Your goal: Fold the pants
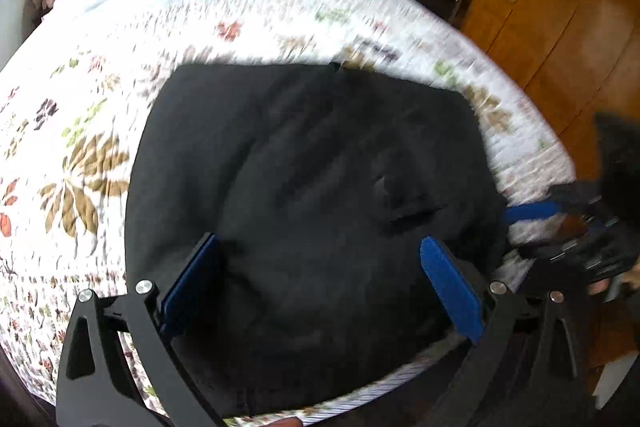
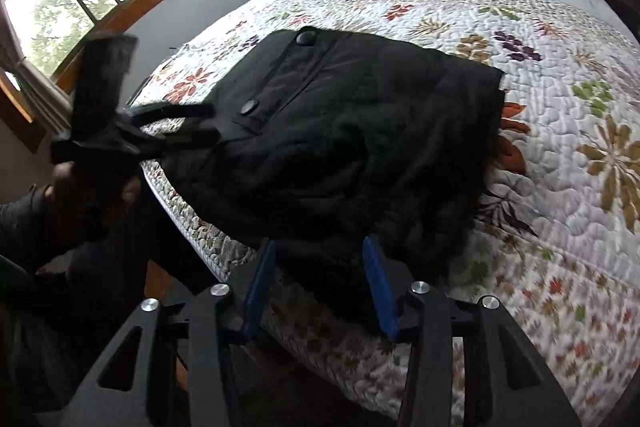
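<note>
Quilted floral bedspread (image 2: 520,27) bears bunched black pants (image 2: 340,131).

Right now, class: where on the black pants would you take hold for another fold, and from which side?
Grip the near edge of the pants, overhanging the quilt's edge, coming from the bedside. That edge faces you; the far, buttoned end lies flat.

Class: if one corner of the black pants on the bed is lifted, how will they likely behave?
The black pants would probably droop: the creased fabric looks soft. They seem padded, so perhaps bulky yet light. They are unlikely to slide far on the textured quilt.
</note>
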`<state>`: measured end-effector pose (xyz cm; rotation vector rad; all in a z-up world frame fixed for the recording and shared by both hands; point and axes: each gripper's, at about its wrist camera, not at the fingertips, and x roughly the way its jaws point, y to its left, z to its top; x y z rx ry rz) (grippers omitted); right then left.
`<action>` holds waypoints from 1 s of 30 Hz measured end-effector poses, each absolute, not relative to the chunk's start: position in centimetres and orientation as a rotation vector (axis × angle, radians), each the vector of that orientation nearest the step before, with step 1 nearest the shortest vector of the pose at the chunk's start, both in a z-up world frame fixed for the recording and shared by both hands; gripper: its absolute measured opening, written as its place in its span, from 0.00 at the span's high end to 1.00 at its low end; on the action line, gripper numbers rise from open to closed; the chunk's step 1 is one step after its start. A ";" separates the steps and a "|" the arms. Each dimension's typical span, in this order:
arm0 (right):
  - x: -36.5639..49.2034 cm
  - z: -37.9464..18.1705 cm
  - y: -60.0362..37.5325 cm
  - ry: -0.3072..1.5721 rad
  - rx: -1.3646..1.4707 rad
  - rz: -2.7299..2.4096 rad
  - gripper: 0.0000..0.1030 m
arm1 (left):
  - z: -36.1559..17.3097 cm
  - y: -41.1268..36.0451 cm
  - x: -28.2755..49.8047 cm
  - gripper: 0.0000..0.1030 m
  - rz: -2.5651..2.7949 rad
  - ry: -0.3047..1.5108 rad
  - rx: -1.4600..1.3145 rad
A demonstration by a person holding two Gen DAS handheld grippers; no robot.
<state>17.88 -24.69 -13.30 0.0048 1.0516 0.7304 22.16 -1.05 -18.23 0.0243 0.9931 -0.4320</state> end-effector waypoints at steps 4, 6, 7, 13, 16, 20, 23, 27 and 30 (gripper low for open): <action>17.4 -10.3 -23.8 0.985 0.011 0.701 0.50 | -18.0 -1.7 21.5 0.04 -0.440 0.962 0.095; 17.5 -9.8 -22.8 0.972 0.035 0.712 0.49 | -17.0 -0.9 21.1 0.04 -0.452 0.948 0.041; 17.7 -10.1 -22.3 0.987 0.024 0.710 0.49 | -16.7 -0.4 21.1 0.04 -0.449 0.936 0.019; 17.2 -13.9 -22.9 1.128 0.024 0.610 0.49 | -14.7 4.6 21.0 0.04 -0.436 0.928 -0.088; 16.8 -12.6 -23.5 1.133 0.035 0.607 0.34 | -14.9 7.9 21.8 0.04 -0.420 0.956 -0.126; 17.8 -11.2 -26.4 1.103 0.148 0.597 0.20 | -15.3 11.6 23.0 0.04 -0.361 0.947 -0.127; 18.6 -10.5 -29.0 1.081 0.293 0.574 0.16 | -15.2 12.7 23.9 0.04 -0.303 0.922 -0.071; 20.6 -10.9 -30.3 1.096 0.387 0.544 0.10 | -14.3 12.2 23.5 0.04 -0.243 0.870 0.063; 21.4 -11.0 -29.8 1.092 0.395 0.540 0.07 | -13.7 11.4 23.1 0.03 -0.205 0.840 0.134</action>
